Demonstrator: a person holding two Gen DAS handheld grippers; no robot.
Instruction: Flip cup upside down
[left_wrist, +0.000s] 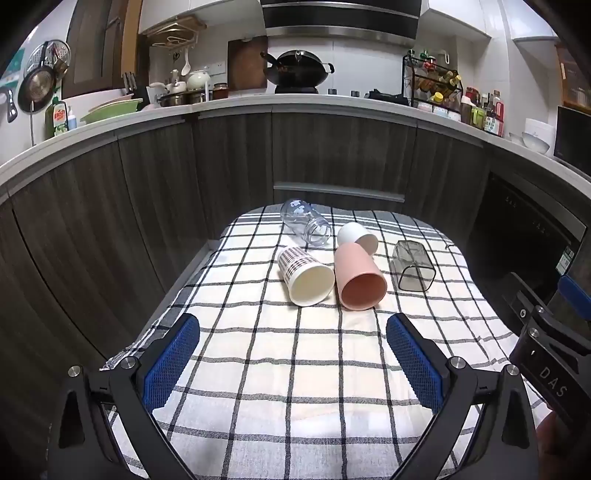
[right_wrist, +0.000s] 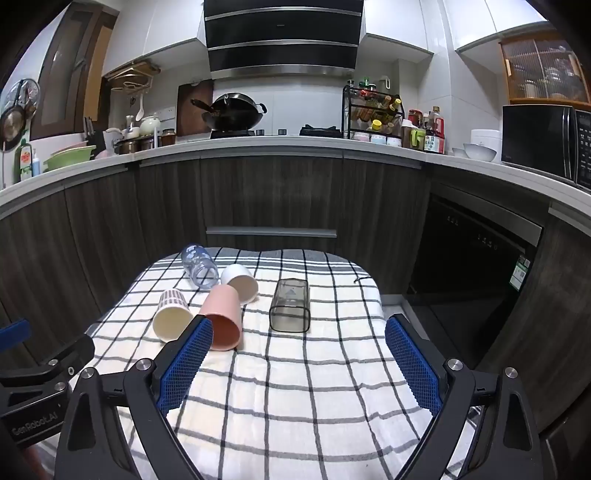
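Evidently unstarted, five cups (left_wrist: 364, 281) lay sideways on the desk (left_wrist: 258, 369), beyond the wide, empty left gripper (left_wrist: 291, 356) and right gripper (right_wrist: 297, 360).

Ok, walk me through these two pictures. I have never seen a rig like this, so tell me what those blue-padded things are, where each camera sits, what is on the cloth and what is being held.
There is no robot here. A person holds a two-finger gripper in each hand, and a fisheye camera on each looks forward along its fingers. One picture comes from the left gripper, the other from the right gripper. The blue pads are the fingertips; both pairs stand wide apart and hold nothing.

On the checked cloth five cups lie on their sides: a patterned cup, a pink cup, a white cup, a clear glass cup and a smoky square cup, which lies apart from the others. None is upside down yet. Behind them is a kitchen counter with a wok.
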